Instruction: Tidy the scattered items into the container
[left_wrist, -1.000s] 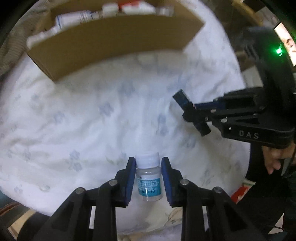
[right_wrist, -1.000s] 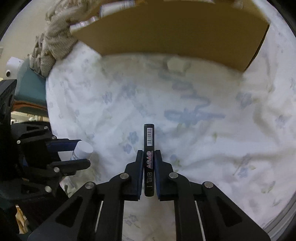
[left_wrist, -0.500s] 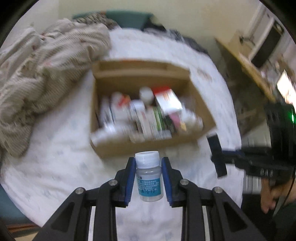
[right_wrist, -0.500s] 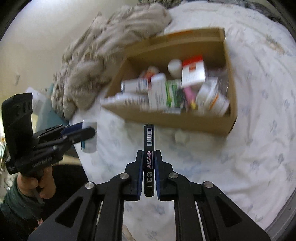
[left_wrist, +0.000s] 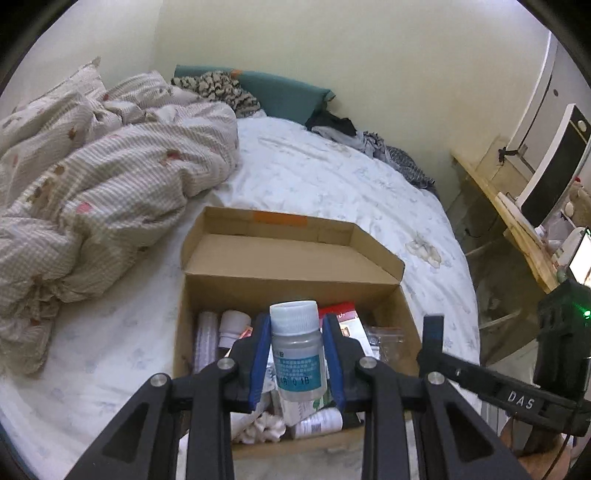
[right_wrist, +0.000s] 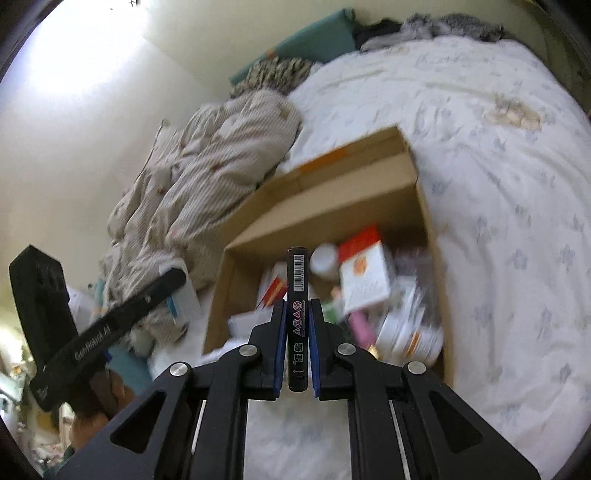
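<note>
Left gripper (left_wrist: 295, 354) clamps an upright white bottle (left_wrist: 297, 354) above an open box (left_wrist: 288, 273). Right gripper (right_wrist: 297, 332) clamps a black tube (right_wrist: 297, 295), possibly over the box.

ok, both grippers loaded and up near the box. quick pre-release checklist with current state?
1. Left gripper grip on white-capped bottle: ok, upright between the pads.
2. Right gripper grip on black tube: ok, clamped at its lower half.
3. Cardboard box open: ok, flap folded back.
4. Bottle over the opening: ok as seen from the left wrist; height above contents cannot tell.
5. Tube over the opening: cannot tell, right view is blurred.
6. Room inside: not ok at the near end, crowded; far end looks bare.
</note>
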